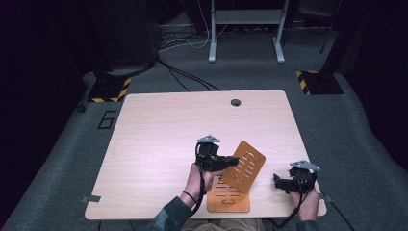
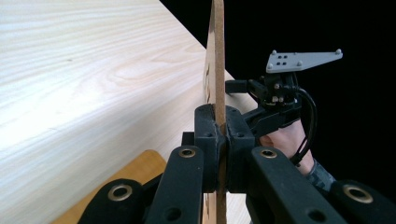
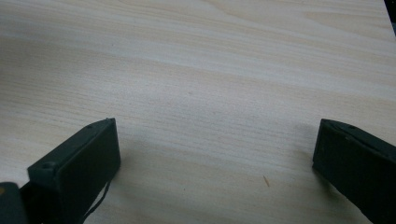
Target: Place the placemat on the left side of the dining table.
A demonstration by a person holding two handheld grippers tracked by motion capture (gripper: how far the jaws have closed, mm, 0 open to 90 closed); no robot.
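Note:
My left gripper (image 1: 231,162) is shut on the edge of a thin orange-brown wooden board (image 1: 245,166) with slots cut in it and holds it tilted up off the table. In the left gripper view the board (image 2: 217,56) stands edge-on between the closed jaws. A second slotted board (image 1: 228,198) lies flat at the table's front edge, right under the held one. My right gripper (image 1: 277,181) hovers low to the right of both boards, open. In the right gripper view it (image 3: 215,140) has its jaws wide apart over bare wood.
The light wooden table (image 1: 168,134) has a cable hole (image 1: 235,102) near its far edge. Beyond the table, grey carpet carries cables, a white desk frame (image 1: 245,29) and two yellow-and-black striped stand bases (image 1: 109,90).

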